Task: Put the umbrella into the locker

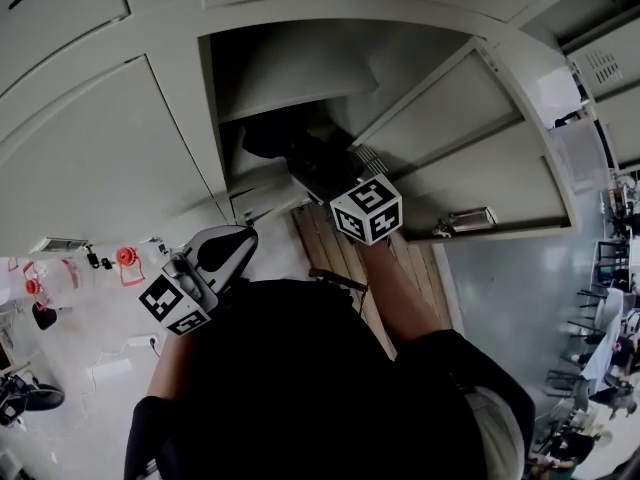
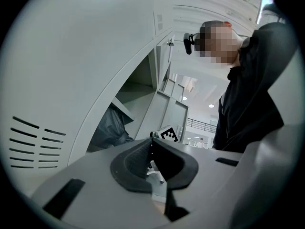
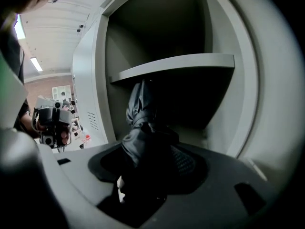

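Observation:
The locker [image 1: 215, 118] stands open with a shelf [image 3: 176, 63] across its upper part. My right gripper [image 1: 335, 183] reaches into the opening, shut on the folded dark umbrella [image 3: 140, 109]. The umbrella's bundled cloth sticks out past the jaws and sits under the shelf, inside the compartment [image 1: 290, 148]. In the left gripper view the umbrella [image 2: 110, 125] shows as a dark grey mass inside the locker. My left gripper [image 1: 238, 238] hangs back at the lower left, outside the locker, pointing toward it. Its jaws [image 2: 151, 140] meet at the tips with nothing between them.
The locker's door [image 1: 470, 148] is swung open to the right of my right arm. Closed locker doors [image 1: 100, 148] fill the left. A strip of wooden boards [image 1: 345, 258] runs along the floor below the opening. Red items [image 1: 127, 258] lie on the floor at left.

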A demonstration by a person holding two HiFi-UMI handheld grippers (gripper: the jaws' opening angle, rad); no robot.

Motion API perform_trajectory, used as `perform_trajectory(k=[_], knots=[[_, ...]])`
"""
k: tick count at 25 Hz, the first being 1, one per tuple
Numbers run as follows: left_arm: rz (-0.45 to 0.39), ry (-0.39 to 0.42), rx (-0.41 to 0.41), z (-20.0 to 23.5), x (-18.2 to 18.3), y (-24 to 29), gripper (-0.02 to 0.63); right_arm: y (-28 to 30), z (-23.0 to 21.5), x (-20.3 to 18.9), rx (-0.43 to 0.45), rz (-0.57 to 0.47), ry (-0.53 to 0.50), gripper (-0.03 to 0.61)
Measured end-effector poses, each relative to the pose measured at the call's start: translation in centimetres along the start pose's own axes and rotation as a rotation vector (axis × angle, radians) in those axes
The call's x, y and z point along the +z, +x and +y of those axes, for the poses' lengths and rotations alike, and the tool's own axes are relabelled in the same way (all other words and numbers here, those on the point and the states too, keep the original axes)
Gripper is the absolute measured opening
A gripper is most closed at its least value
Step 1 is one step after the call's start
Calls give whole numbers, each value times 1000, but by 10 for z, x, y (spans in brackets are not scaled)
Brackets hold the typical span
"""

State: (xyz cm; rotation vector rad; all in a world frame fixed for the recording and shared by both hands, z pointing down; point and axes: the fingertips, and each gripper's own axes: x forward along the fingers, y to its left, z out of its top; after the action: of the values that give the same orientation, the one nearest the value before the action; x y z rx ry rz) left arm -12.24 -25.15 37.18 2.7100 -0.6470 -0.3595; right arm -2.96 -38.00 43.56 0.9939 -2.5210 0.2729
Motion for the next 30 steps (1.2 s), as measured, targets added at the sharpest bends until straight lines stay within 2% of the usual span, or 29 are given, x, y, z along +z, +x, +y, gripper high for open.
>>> perform_trajectory(k=[15, 30], knots=[[-12, -2, -4, 3, 5, -10, 18, 38, -17, 26, 14, -41, 36, 244], [-10, -7, 11, 3, 2, -15, 18, 78, -28, 30, 3, -20, 14, 244]])
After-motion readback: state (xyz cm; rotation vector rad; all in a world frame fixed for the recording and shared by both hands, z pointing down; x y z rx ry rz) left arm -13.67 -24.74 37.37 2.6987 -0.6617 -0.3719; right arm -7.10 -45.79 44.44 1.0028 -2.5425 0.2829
